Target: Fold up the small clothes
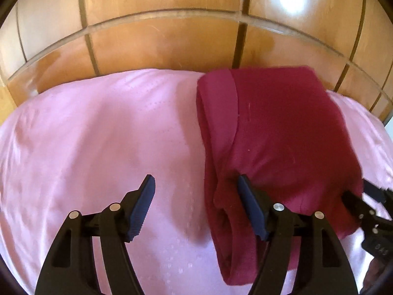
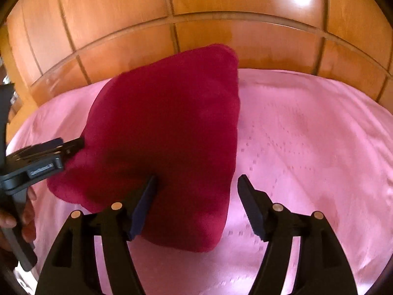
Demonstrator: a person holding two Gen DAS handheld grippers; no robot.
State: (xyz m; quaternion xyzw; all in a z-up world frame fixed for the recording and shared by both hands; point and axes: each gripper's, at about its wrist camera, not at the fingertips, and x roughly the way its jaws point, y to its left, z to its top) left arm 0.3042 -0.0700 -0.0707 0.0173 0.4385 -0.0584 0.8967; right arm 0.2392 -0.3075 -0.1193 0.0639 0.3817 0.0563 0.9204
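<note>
1. Clearly folded over on itself: dark red garment [image 1: 277, 132], lying on a pink satin sheet [image 1: 98, 132] (faint dotted pattern woven in), close to the far edge where a glossy wooden panelled board [image 1: 159, 39] rises behind.
2. Seen from the left wrist view: garment on the right half of the sheet, layered edges and an open tube-like end facing the camera.
3. Left tongs [image 1: 195, 184]: spread wide, holding nothing; right finger [image 1: 250, 204] over the near edge of the garment, left finger over bare sheet.
4. At the far right of that same view: right tongs [image 1: 361, 196], tips right at the near right side of the garment; contact hard to judge there (motion blur).
5. Seen from the right wrist view: garment [image 2: 167, 132] left of centre, one corner lifted against the wooden board [image 2: 245, 36], pink sheet [image 2: 307, 147] bare to the right.
6. Right tongs [image 2: 196, 184]: spread wide, gripping nothing; left finger [image 2: 145, 204] over the garment, right finger over the sheet.
7. At the left edge of the right wrist view: left tongs [image 2: 76, 145], tips at the garment's left border, with part of a hand [image 2: 27, 216] on the handle below.
</note>
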